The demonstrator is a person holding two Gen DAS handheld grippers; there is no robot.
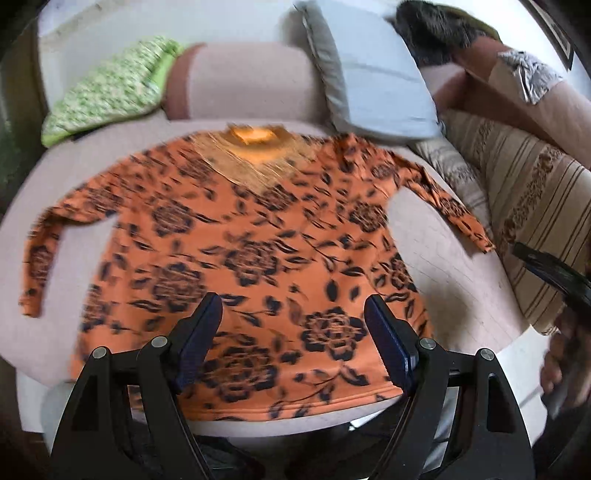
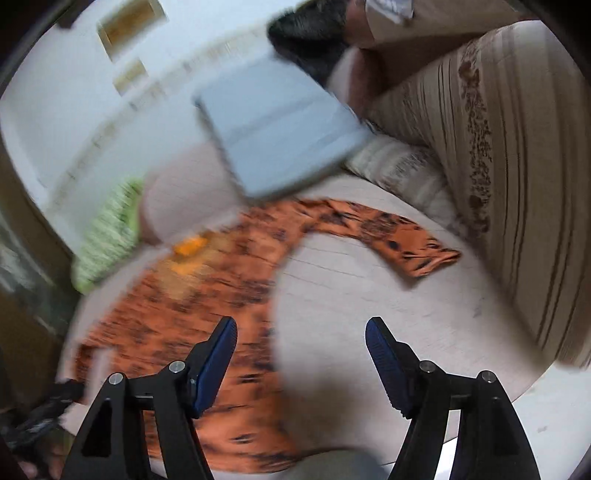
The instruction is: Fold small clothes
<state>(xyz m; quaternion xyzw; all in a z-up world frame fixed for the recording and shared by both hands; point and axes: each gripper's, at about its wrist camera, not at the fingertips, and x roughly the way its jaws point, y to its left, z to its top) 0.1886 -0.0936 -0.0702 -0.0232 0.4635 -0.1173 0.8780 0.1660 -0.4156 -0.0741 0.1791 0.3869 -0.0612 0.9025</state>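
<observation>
No container is in view. The orange floral top (image 1: 236,236) lies spread flat on the pale sofa seat (image 1: 454,280), front side up, collar toward the backrest, hem along the seat's front edge, both sleeves out to the sides. The left gripper (image 1: 293,314) hangs above the hem area, jaws released wide, nothing between the pads. The right gripper (image 2: 301,338) is above the top's right side and the bare seat near the right sleeve (image 2: 388,236), jaws likewise spread and empty.

At the back left corner of the seat lies a green patterned cloth (image 1: 107,88). A pale blue cushion (image 1: 369,74) leans on the backrest; a striped cushion (image 1: 532,206) stands along the right edge.

Hard to read: the right wrist view is heavily motion-blurred, the floral print smeared. The top's left cuff is cut off there by the gripper body. A dark furry item (image 1: 436,26) at the back is unidentifiable
</observation>
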